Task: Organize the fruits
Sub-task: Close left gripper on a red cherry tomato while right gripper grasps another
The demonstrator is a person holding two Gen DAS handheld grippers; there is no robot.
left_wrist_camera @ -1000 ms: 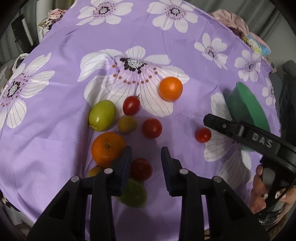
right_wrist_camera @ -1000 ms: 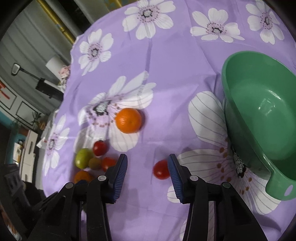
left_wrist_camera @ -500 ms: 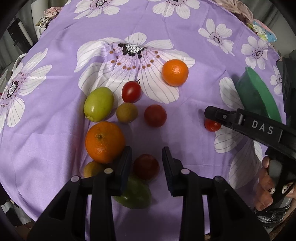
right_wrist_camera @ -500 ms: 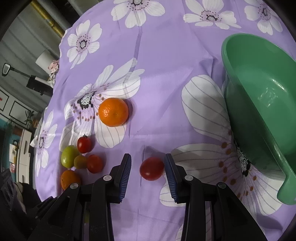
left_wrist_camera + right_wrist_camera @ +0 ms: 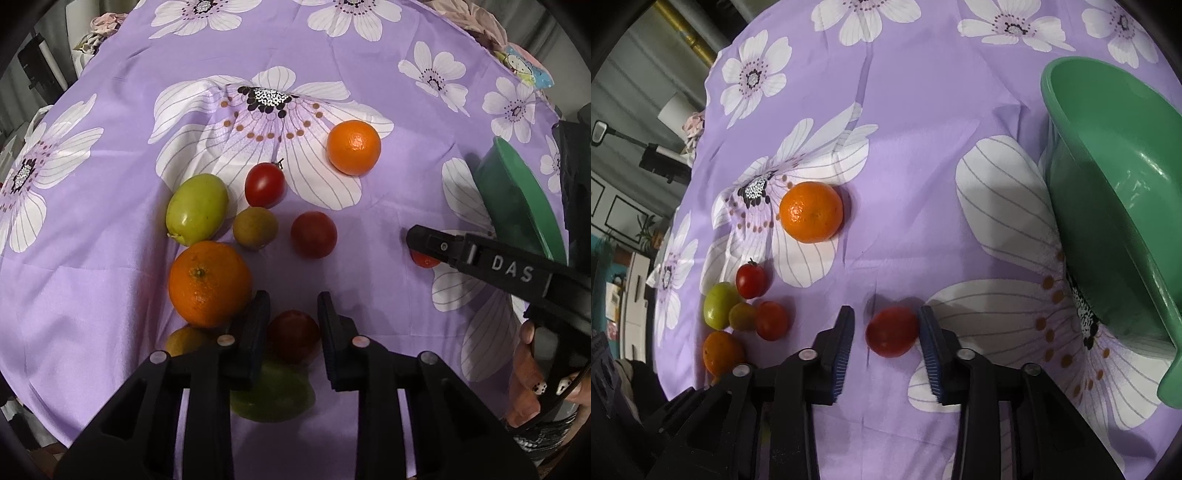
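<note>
Purple cloth [image 5: 110,258] printed with white flowers covers my desk, and all the fruit lies on it. Item one: my left gripper [image 5: 293,325], its fingers closing around a dark red tomato [image 5: 293,336]; both pads look just beside its sides, and I cannot tell whether they press on it yet. Under that tomato sits a green fruit [image 5: 273,391], partly hidden by the fingers. Close to the left finger: a large orange [image 5: 209,283], with a small yellowish fruit [image 5: 186,339] below it. Farther up: a green mango-shaped fruit [image 5: 197,209], a small olive fruit [image 5: 255,228], a stemmed red tomato [image 5: 265,184], another red tomato [image 5: 314,234] and a second orange [image 5: 354,147] set apart. Item two: my right gripper [image 5: 886,328], fingers likewise closing on a lone red tomato [image 5: 892,332]; the right pad touches it, the left stands a little off. Item three: a green plastic bowl [image 5: 1108,184], at the right edge, near that tomato but apart from it.
</note>
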